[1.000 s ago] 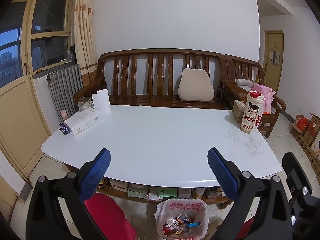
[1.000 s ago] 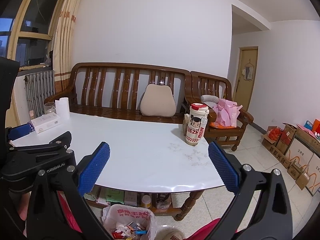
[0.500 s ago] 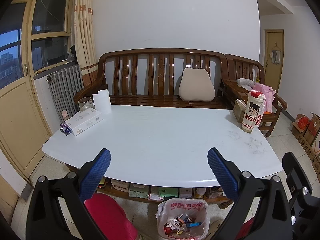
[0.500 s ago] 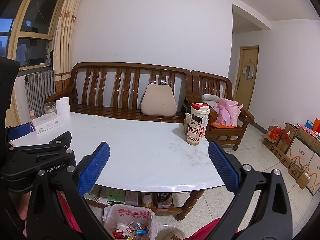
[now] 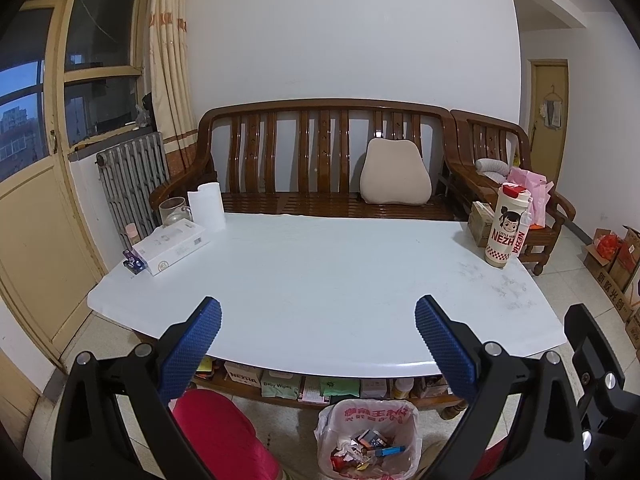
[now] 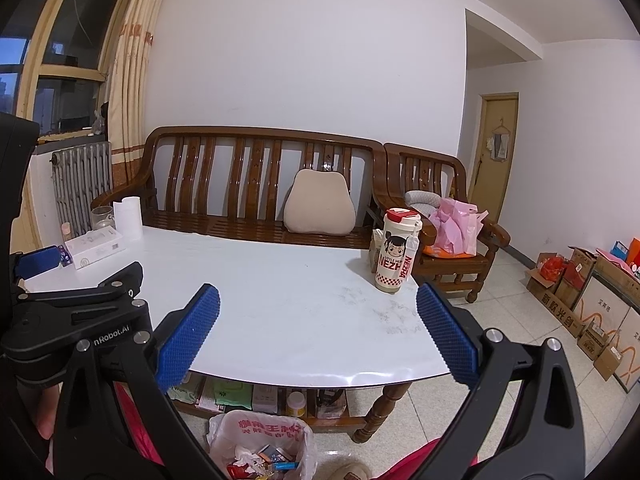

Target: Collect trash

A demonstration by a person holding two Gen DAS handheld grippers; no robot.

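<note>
Two hand-held grippers hover empty over the near edge of a white bench, jaws spread wide on both. Judging by the scene, the collecting looks close to finished: the trash bag on the floor at 6 o'clock, just under the bench's front rim, already holds wrappers and crumpled paper, and no loose litter shows on the bench top. What is left on it reads as belongings rather than rubbish: a white box at 10 o'clock with a paper roll and a glass jar behind it, and a cartoon-printed tumbler at 2 o'clock, with faint smudges on the surface near it. Whether anything small lies among the items at 10 o'clock is hard to tell.

The left hand-held gripper points level across the bench toward the wooden sofa; the right hand-held gripper sits beside it, angled slightly toward 2 o'clock. Neither blue-padded pair touches anything.
</note>
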